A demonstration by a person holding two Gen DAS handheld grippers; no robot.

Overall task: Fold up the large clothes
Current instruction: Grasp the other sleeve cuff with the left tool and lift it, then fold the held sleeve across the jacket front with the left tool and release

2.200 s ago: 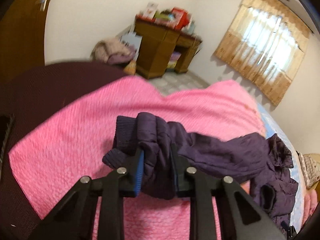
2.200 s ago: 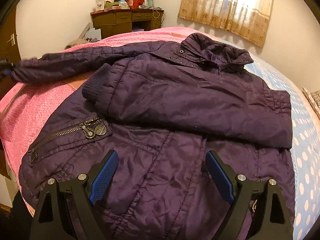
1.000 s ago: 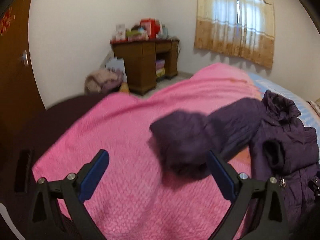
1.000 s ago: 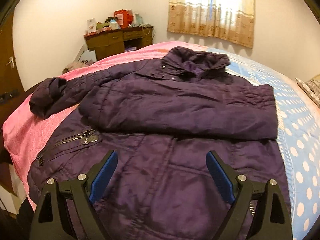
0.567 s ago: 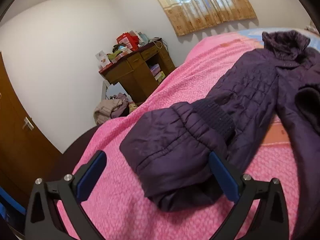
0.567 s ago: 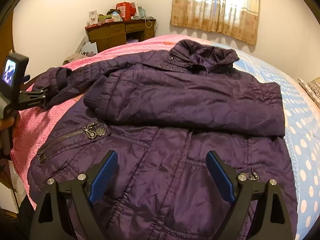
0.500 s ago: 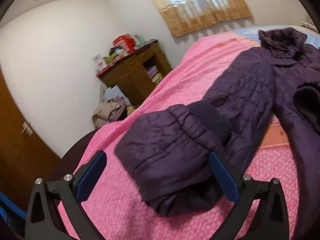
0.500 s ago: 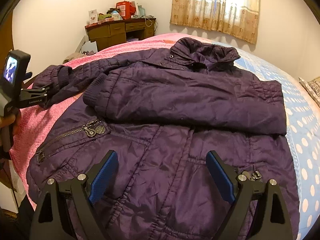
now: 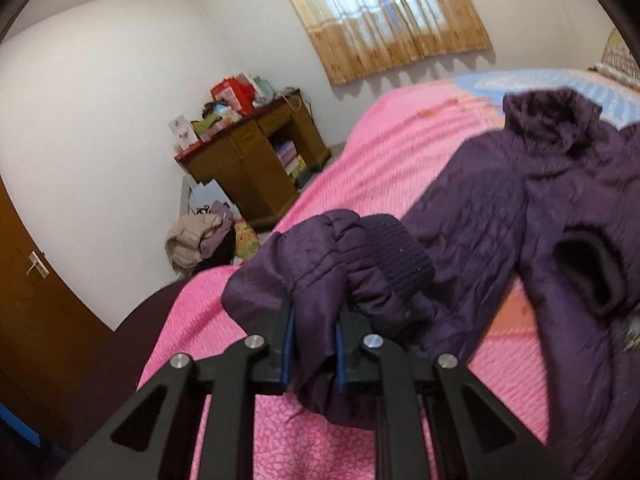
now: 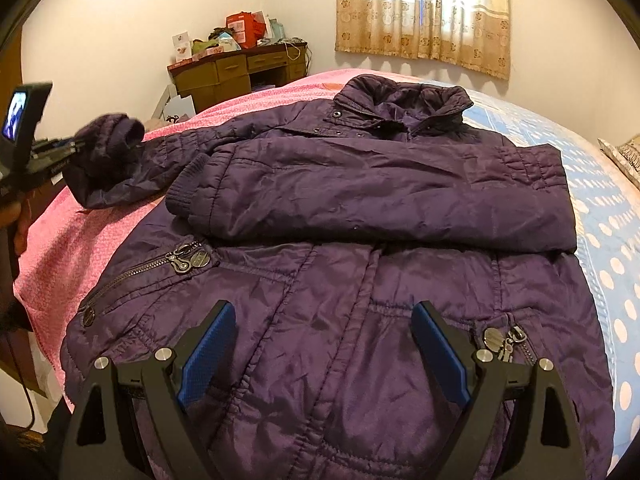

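White walls, curtained window, cluttered wooden desk, brown door, pink-covered bed

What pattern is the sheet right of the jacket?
Light blue sheet with white polka dots, clearest in the right wrist view.

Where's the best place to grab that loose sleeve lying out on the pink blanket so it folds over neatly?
Near its cuff end, from the outer side, as the left gripper does. That sleeve lies outstretched from the jacket, so holding its free end probably lets it swing across.
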